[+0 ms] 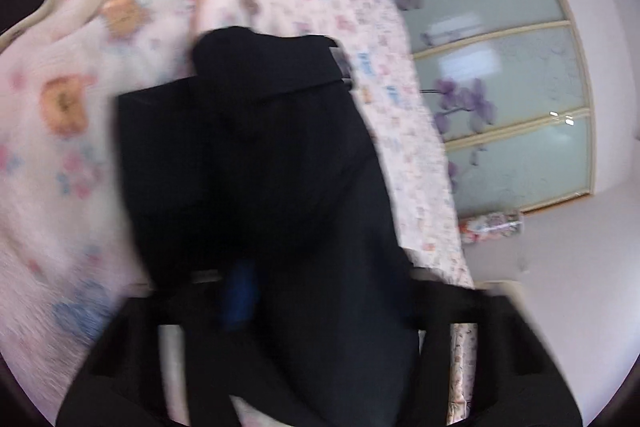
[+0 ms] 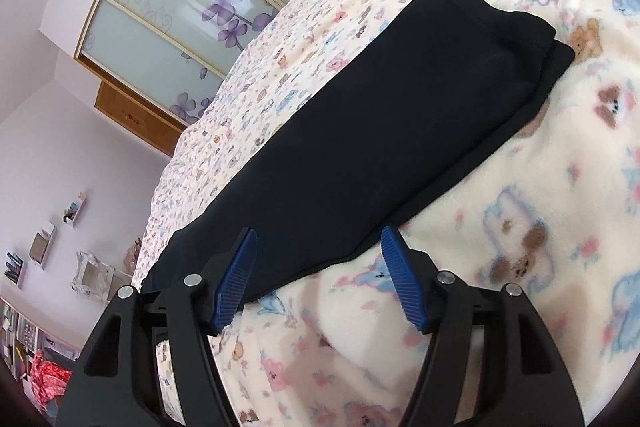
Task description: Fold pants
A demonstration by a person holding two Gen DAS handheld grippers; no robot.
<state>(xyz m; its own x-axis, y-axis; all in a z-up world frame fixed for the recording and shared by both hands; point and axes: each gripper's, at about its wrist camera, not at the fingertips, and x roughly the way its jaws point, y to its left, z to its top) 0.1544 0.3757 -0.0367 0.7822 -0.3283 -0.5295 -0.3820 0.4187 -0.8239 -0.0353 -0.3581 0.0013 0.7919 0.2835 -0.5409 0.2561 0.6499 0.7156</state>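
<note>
Black pants (image 2: 380, 131) lie folded lengthwise on a bed, running from near my right gripper up to the far right. My right gripper (image 2: 318, 267) is open, its blue pads (image 2: 236, 279) just above the near edge of the pants, holding nothing. In the left wrist view, the pants (image 1: 256, 179) drape from my left gripper (image 1: 276, 307) and cover most of it; one blue pad (image 1: 240, 299) shows through the cloth. The left gripper is shut on the pants. That view is blurred by motion.
The bed carries a cream teddy-bear blanket (image 2: 520, 227) and a small-print floral sheet (image 2: 280, 75). A wardrobe with frosted glass doors and purple flowers (image 2: 192, 7) stands beyond the bed. Wall shelves and clutter (image 2: 40, 259) are at the far left.
</note>
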